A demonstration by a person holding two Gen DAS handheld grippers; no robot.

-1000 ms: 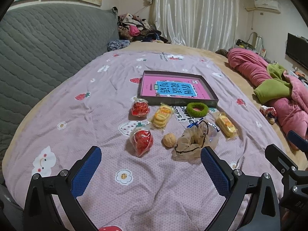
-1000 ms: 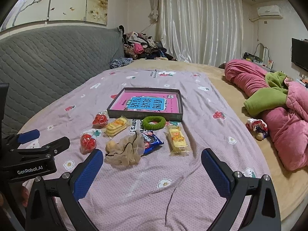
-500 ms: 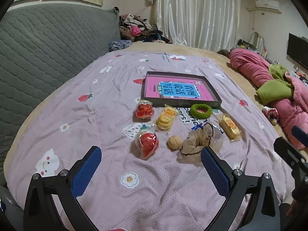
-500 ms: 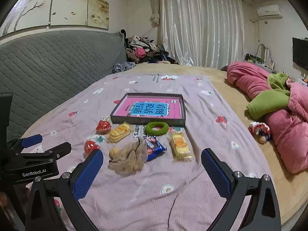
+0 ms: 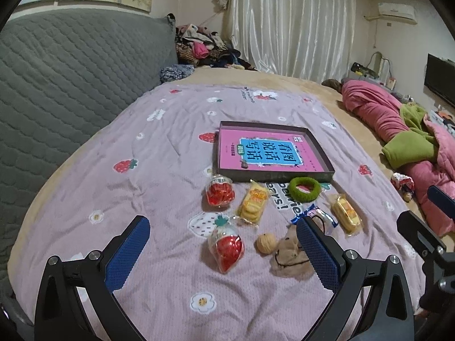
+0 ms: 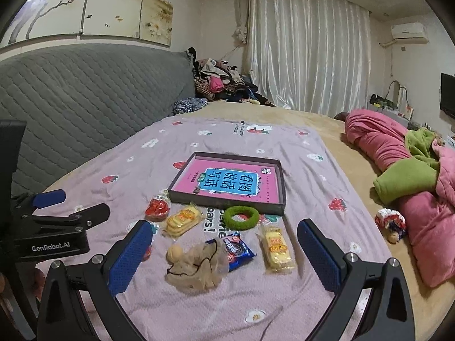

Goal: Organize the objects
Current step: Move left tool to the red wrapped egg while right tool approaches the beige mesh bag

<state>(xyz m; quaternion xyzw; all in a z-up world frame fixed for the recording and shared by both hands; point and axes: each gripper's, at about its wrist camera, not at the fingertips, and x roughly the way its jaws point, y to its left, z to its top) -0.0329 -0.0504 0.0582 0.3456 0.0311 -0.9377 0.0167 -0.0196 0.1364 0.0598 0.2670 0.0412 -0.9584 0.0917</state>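
Note:
A shallow dark tray (image 5: 321, 156) (image 6: 280, 170) holding a pink book lies on the pink bedspread. In front of it lie two red strawberry-shaped packs (image 5: 219, 194) (image 5: 227, 248), two yellow snack packs (image 5: 253, 204) (image 5: 345, 213), a green hair ring (image 5: 304, 189) (image 6: 241, 217), a walnut (image 5: 266, 243) (image 6: 174, 253), a beige mesh pouch (image 5: 290, 258) (image 6: 196, 268) and a blue cookie pack (image 6: 236, 250). My left gripper (image 5: 220, 251) is open above the near strawberry pack. My right gripper (image 6: 224, 251) is open above the pouch and cookie pack. Both are empty.
A grey quilted headboard (image 5: 71, 79) runs along the left. A rolled pink and green blanket (image 6: 412, 182) and a small toy (image 6: 391, 223) lie on the right. Clothes (image 6: 221, 82) are piled at the far end, before the curtains.
Both grippers have pulled back and risen a little, so the objects look smaller and farther. Nothing on the bed has moved. Both jaws remain open.

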